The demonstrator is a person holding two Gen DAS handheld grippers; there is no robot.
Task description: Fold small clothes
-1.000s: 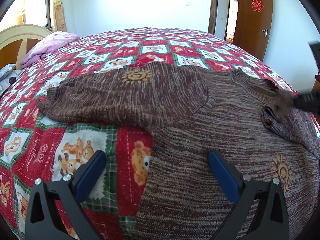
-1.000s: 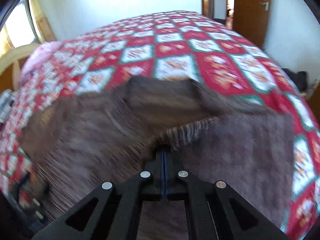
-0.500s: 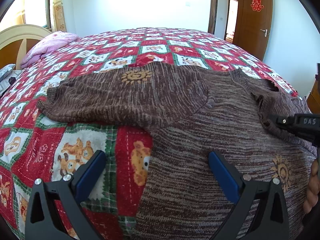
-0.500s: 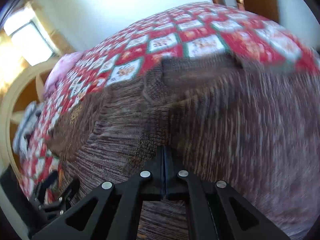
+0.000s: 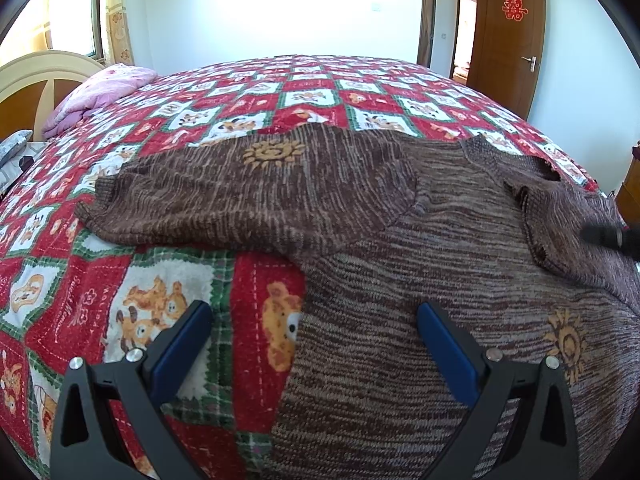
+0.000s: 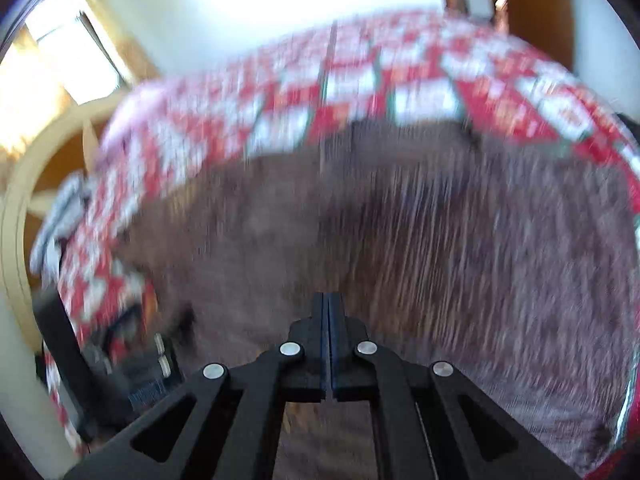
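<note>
Since the earlier frames the right tool (image 6: 329, 308) has slid sideways over the brown marled knitted sweater (image 5: 400, 280), its view now blurred. On the left, the left tool (image 5: 316, 340) hovers released, jaws wide, above the red, white and green patchwork bedspread (image 5: 180, 300); the sweater lies flat there, one sleeve outstretched. The right tool is clenched on nothing visible.

Daylight enters from the window (image 5: 72, 12) at upper left; the far wall (image 5: 280, 4) is overexposed to plain white. Left wrist view – sharp and evenly lit. Right wrist view – heavy motion blur throughout. Both show fisheye bending and dark vignetted corners.
</note>
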